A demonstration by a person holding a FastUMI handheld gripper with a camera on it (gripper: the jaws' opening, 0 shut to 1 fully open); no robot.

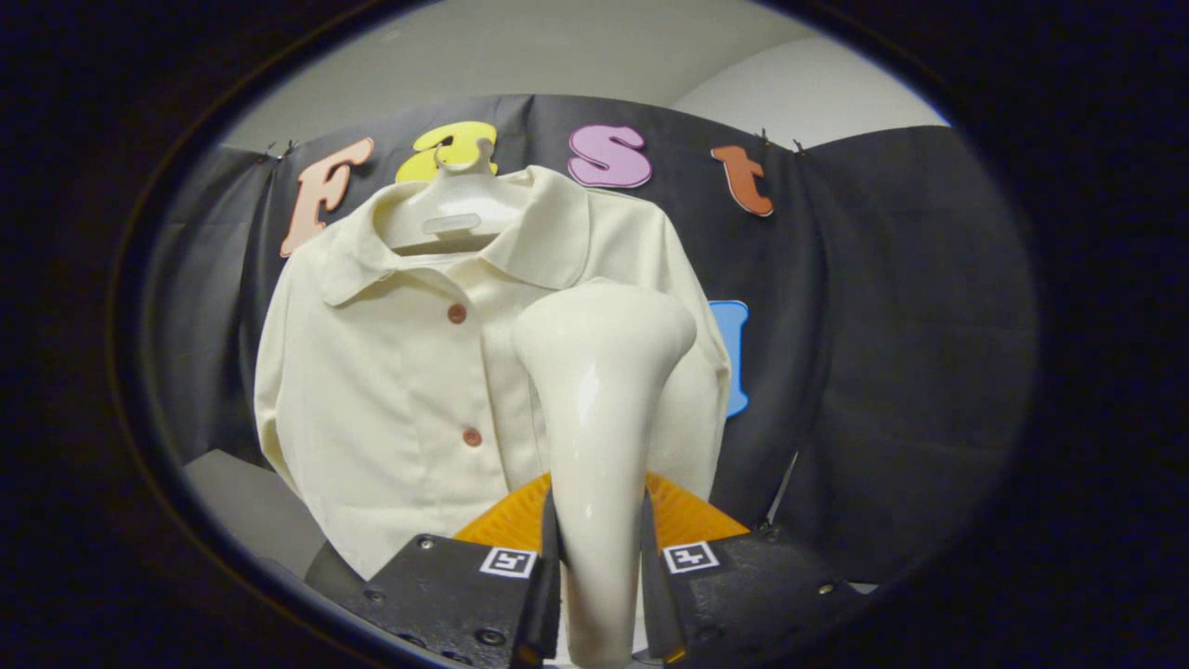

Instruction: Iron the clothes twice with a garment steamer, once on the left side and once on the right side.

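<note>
Firmly clamped between the gripper point(599, 567) fingers, the steamer point(599, 390) fronts the shirt point(390, 372)

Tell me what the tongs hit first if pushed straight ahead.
Probably the cream jacket: the tongs are shut on the steamer, whose head leads toward the jacket's front. Gap unclear.

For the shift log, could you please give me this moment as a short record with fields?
gripper: gripper shut on the steamer handle, one finger on each side
steamer: garment steamer upright between the fingers, head up in front of the shirt's right half as seen
garment: cream shirt on a hanger, two buttons visible, hung against the black cloth wall
contact: cannot tell whether the head touches the fabric
</note>
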